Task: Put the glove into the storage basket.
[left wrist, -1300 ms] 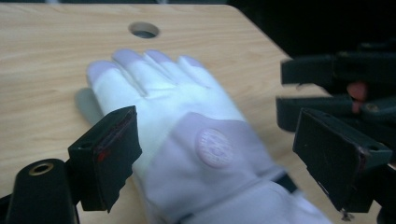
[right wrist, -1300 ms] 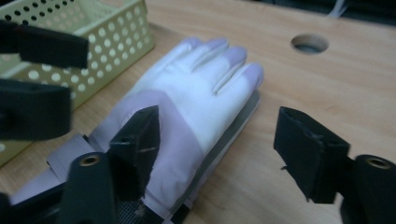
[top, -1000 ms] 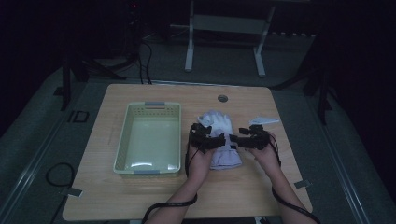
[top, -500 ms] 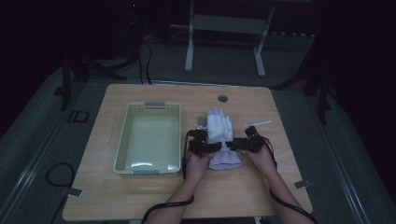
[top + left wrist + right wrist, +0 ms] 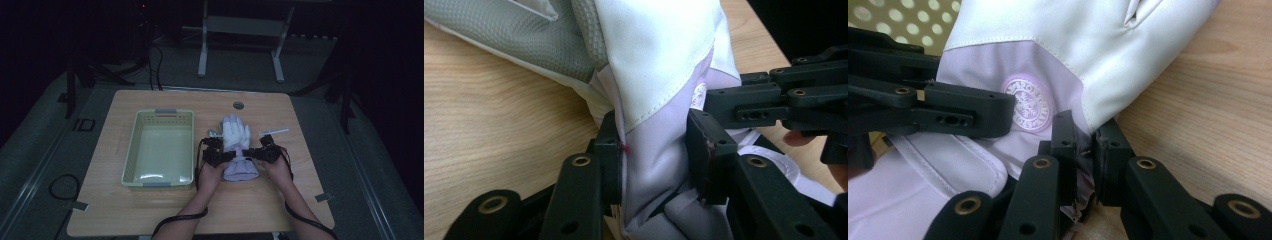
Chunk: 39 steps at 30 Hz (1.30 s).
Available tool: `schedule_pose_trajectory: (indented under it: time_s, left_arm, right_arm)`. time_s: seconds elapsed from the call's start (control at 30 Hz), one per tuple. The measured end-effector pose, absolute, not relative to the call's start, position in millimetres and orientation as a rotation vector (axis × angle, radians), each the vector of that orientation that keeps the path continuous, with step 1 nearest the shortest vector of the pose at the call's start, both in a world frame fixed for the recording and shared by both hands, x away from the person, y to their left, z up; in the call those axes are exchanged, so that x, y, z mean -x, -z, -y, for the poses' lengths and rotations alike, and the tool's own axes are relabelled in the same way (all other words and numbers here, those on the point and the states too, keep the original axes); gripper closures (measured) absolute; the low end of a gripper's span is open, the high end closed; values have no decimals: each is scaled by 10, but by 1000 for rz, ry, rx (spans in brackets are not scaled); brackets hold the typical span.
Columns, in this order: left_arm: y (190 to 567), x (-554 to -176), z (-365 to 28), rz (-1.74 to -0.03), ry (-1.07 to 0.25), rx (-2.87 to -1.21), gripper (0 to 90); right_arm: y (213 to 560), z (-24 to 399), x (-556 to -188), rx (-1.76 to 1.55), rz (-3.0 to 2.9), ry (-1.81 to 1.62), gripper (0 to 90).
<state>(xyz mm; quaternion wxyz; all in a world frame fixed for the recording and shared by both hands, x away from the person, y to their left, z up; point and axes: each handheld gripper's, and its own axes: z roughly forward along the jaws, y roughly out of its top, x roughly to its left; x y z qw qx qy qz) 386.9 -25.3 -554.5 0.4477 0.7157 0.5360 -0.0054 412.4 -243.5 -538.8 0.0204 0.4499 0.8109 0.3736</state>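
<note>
A: The glove [image 5: 236,145], where is it lying?

B: Flat on the desk [image 5: 150,210], fingers pointing away from the person, just to the right of the pale green basket [image 5: 159,116]. It is white, with a lilac cuff toward the person.

A: And the left hand-held gripper [image 5: 226,155]?

B: It sits at the glove's left edge, near the wrist. In the left gripper view its jaws have just been closing, and now they pinch a fold of the lilac cuff fabric [image 5: 659,165] between them, with the grey textured palm side of the glove above.

A: The right hand-held gripper [image 5: 250,153]?

B: At the glove's right edge, opposite the other. Its jaws have also just been closing. In the right gripper view they stand narrow, clamped on the cuff's edge just below the seam where white meets lilac, with a little fabric bunched between the pads [image 5: 1099,150]. A round printed badge [image 5: 1026,104] sits on the cuff just beside them.

A: Do the two touch?

B: Their tips come close over the cuff; I cannot tell whether they meet.

A: Anything else nearby?

B: A thin white strip [image 5: 273,132] lies on the desk just right of the glove's fingers
</note>
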Motion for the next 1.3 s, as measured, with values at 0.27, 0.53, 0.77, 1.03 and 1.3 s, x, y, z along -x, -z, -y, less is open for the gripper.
schedule_pose_trajectory:
  time_s: [0.27,0.53,0.77,1.03,1.3]
  left_arm:
    - [5287,-3802,278,-1273,-26,-1782,644]
    - [4967,-3683,260,-1217,-84,-1778,644]
    - [4712,-3612,181,-1182,-111,-1803,646]
    - [4455,-3556,-14,-1152,-142,-1820,646]
    - [4277,-3546,-278,-1153,-177,-1859,647]
  right_arm:
    - [5162,2445,-4021,-1342,-2468,-1163,822]
    - [4844,2462,-3888,-1274,-2417,-1230,822]
    - [4647,2421,-3795,-1224,-2400,-1267,822]
    - [4435,2290,-3764,-1176,-2400,-1301,822]
    - [4276,1990,-3774,-1122,-2418,-1322,822]
